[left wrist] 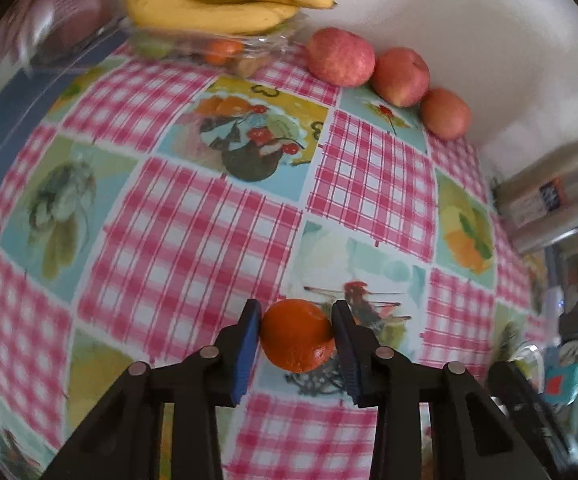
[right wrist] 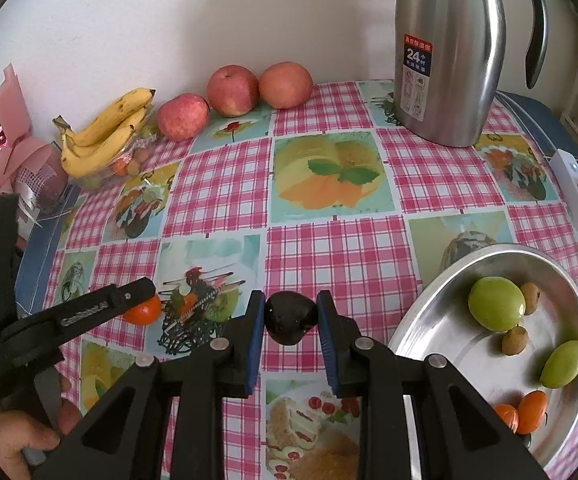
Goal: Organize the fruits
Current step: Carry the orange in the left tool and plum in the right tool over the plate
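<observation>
The left gripper's fingers point(right wrist: 137, 294) cover most of the tangerine point(right wrist: 145, 312); the pan point(right wrist: 429, 320) runs off frame.

A tangerine point(left wrist: 296, 335) is clamped between the left gripper point(left wrist: 295, 330) pads over the checked tablecloth point(left wrist: 193, 232). Bananas point(left wrist: 225, 0) and three apples point(left wrist: 389, 76) are lined up along the wall.

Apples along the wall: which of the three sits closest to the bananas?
The leftmost apple in the right wrist view, beside the bananas. The other two apples sit farther right, toward the steel jug.
</observation>
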The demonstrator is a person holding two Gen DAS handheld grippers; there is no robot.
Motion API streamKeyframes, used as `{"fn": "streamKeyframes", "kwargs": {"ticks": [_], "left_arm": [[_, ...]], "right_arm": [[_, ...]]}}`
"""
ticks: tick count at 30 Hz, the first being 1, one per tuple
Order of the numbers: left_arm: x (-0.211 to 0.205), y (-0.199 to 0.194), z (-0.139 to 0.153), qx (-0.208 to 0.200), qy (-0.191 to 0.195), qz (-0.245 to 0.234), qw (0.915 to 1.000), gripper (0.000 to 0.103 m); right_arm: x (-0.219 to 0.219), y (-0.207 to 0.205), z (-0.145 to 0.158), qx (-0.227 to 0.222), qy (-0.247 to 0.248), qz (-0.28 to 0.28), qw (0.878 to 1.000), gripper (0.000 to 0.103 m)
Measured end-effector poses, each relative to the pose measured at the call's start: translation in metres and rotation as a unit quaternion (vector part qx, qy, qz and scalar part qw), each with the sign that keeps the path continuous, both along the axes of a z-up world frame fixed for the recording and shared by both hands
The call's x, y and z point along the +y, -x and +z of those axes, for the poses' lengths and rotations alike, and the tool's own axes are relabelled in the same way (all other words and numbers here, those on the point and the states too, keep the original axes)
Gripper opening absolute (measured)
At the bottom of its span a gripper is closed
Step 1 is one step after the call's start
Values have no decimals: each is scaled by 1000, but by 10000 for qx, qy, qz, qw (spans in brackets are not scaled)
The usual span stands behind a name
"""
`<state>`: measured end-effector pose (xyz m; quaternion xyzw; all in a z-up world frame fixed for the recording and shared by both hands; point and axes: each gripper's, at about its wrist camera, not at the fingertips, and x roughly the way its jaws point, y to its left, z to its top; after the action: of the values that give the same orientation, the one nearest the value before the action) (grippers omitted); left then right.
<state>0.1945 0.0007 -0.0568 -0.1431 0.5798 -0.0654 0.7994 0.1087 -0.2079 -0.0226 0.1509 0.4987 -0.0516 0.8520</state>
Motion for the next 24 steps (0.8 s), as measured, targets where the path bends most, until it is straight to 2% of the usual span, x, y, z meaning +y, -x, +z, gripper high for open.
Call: {"fn": "streamKeyframes", "kwargs": {"ticks": [2, 5, 11, 24], "left_arm": [[2, 6, 4, -44, 24, 140, 9999, 39], [10, 22, 6, -28, 360, 358, 9987, 39], [19, 54, 12, -13, 748, 649, 9951, 39], [27, 97, 50, -519, 945, 853, 9905, 39]], "right_arm": [[3, 2, 1, -4, 3, 24, 10000, 27], [9, 7, 2, -1, 13, 81, 10000, 27], [19, 22, 9, -45, 123, 159, 9998, 27], [23, 65, 19, -119, 311, 152, 9993, 27]]}}
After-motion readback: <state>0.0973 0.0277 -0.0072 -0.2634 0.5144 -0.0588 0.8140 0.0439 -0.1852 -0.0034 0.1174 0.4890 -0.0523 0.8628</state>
